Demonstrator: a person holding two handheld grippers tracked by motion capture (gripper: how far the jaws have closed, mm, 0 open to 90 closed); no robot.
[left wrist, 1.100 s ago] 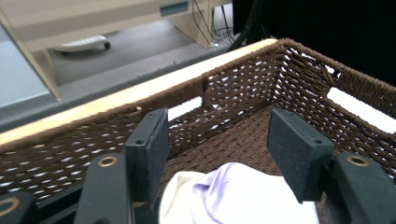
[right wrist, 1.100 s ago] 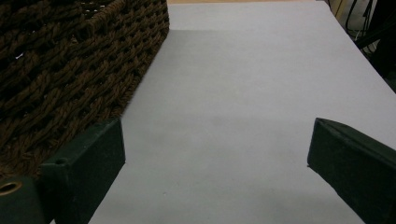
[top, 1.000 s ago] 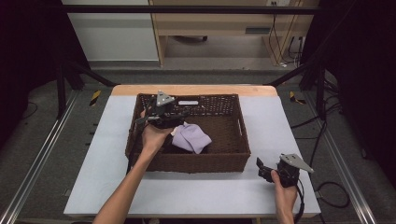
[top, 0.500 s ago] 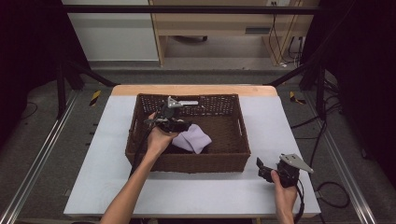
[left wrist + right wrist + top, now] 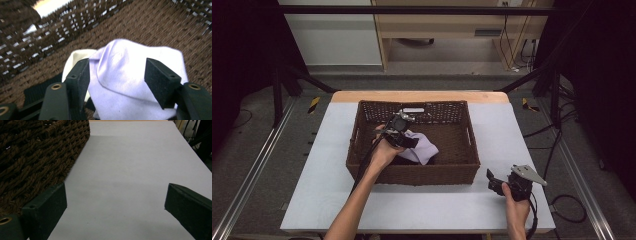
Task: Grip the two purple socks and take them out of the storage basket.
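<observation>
Left gripper view shows the left gripper (image 5: 116, 77) spread open around a soft, light lilac cloth (image 5: 130, 72), best pinched at its raised fold.

Crumpled lavender cloth (image 5: 426, 149) atop a dark item, inside the brown wicker basket (image 5: 455, 170)

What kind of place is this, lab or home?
Most likely a lab recording bench: a white table inside a black metal frame, loose cables on the floor, and a brown wicker basket of cloths staged for the left gripper.
</observation>
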